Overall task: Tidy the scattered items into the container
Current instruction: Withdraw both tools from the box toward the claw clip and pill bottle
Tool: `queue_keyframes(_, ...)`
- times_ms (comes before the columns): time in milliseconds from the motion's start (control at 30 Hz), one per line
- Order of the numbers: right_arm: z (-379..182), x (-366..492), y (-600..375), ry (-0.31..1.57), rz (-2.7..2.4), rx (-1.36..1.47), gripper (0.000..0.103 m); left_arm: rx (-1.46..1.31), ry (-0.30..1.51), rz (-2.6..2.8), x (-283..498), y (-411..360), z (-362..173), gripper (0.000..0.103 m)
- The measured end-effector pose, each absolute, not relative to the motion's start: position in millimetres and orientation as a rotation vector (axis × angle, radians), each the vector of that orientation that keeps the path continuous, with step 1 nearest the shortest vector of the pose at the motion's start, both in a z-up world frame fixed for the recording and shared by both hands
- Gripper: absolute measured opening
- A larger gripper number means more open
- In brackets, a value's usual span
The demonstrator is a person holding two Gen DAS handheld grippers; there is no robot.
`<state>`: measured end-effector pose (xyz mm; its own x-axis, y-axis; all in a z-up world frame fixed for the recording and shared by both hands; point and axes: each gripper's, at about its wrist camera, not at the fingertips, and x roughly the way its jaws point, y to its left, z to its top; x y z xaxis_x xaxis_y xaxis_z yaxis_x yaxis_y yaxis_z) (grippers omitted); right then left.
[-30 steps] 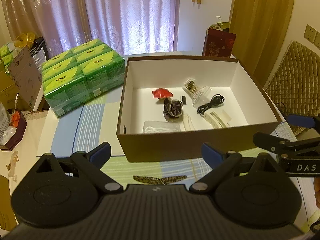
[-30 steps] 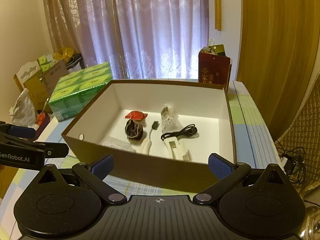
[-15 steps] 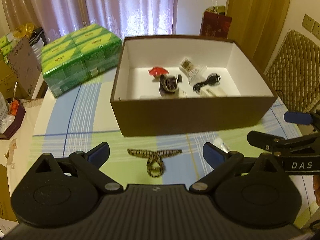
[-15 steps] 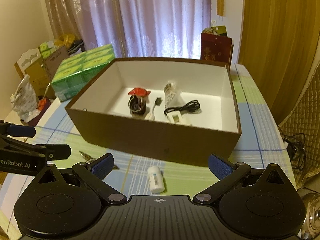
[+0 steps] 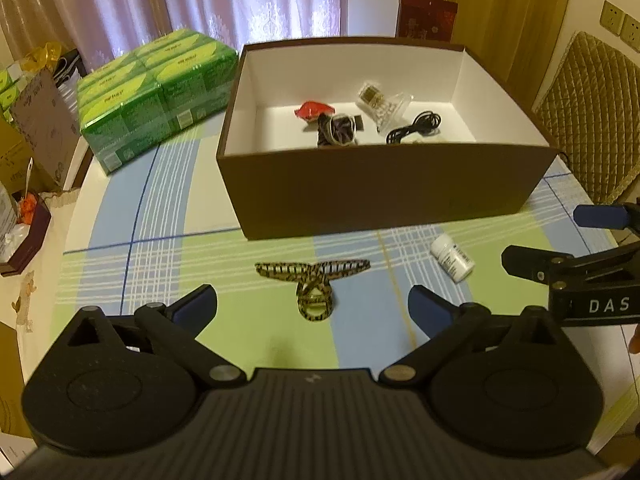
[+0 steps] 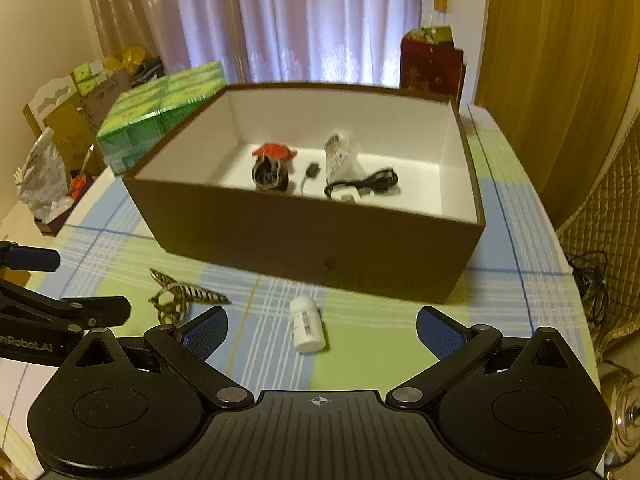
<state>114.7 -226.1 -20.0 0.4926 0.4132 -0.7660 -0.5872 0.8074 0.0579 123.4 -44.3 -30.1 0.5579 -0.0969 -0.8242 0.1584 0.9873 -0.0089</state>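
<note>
A brown cardboard box (image 5: 384, 188) (image 6: 304, 232) with a white inside stands on the checked tablecloth and holds several small items, among them a black cable (image 5: 416, 126) and a red wrapper (image 5: 314, 110). In front of it lie a yellow-and-black striped hair clip (image 5: 314, 280) (image 6: 180, 294) and a small white bottle (image 5: 452, 258) (image 6: 307, 324) on its side. My left gripper (image 5: 312, 306) is open just short of the clip. My right gripper (image 6: 320, 330) is open with the bottle lying between its fingertips, untouched.
A green wrapped pack of boxes (image 5: 156, 92) sits left of the brown box. A dark red gift bag (image 5: 426, 16) stands behind it. A quilted chair (image 5: 592, 116) is at the right table edge, clutter (image 6: 48, 176) at the left.
Both grippers have pulled back from the box and tilted down. The clip and the bottle now lie fully in view before the fingers, and less of the box's inside shows.
</note>
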Motion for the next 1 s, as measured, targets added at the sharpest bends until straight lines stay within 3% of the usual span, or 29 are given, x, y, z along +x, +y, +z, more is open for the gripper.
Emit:
queue_keyframes(567, -102, 108, -244, 1.098, 0.558, -0.260, 0.103, 0.028, 1.181, -0.145, 115, -34, -106, 0.101)
queue_keyframes(1000, -109, 93, -244, 1.007, 0.557, -0.335, 0.103, 0.078, 1.200, -0.150, 108, -35, -131, 0.102)
